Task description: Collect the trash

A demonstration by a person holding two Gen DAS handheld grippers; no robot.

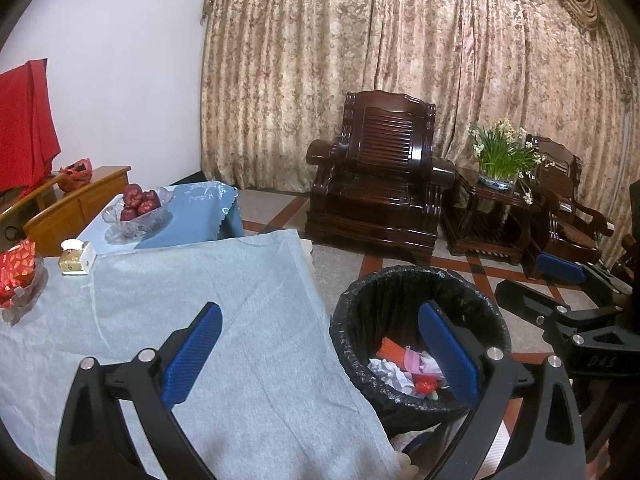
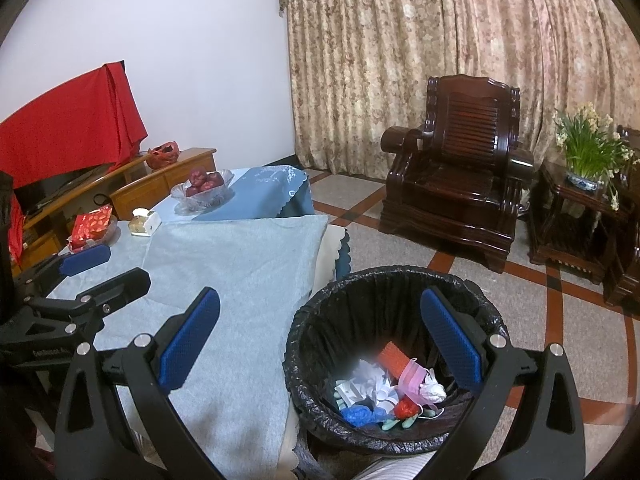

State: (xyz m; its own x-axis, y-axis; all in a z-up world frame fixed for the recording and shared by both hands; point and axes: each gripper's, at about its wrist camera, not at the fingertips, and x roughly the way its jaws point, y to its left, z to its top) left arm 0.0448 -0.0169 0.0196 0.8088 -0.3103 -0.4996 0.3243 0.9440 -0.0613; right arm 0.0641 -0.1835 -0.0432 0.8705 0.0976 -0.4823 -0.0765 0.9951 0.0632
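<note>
A round bin lined with a black bag point(image 1: 420, 280) point(image 2: 384, 280) stands on the floor by the table's right edge. Inside lies trash point(image 1: 404, 368) point(image 2: 388, 388): white crumpled paper, an orange piece, pink wrapping, something red and, in the right wrist view, blue scraps. My left gripper point(image 1: 320, 354) is open and holds nothing; it hangs over the table's right edge and the bin. My right gripper point(image 2: 320, 344) is also open with nothing in it, over the bin's left rim. Each gripper shows in the other's view, the right one point(image 1: 560, 280) and the left one point(image 2: 100, 268).
The table under a grey cloth point(image 1: 200, 320) point(image 2: 240, 280) carries a glass bowl of red fruit point(image 1: 138, 210) point(image 2: 202, 188), a small box point(image 1: 76, 258) point(image 2: 144, 222) and a red packet in a dish point(image 1: 16, 276) point(image 2: 90, 228). Dark wooden armchairs point(image 1: 380, 184) point(image 2: 460, 184) and a flower stand point(image 1: 496, 184) point(image 2: 580, 200) stand beyond.
</note>
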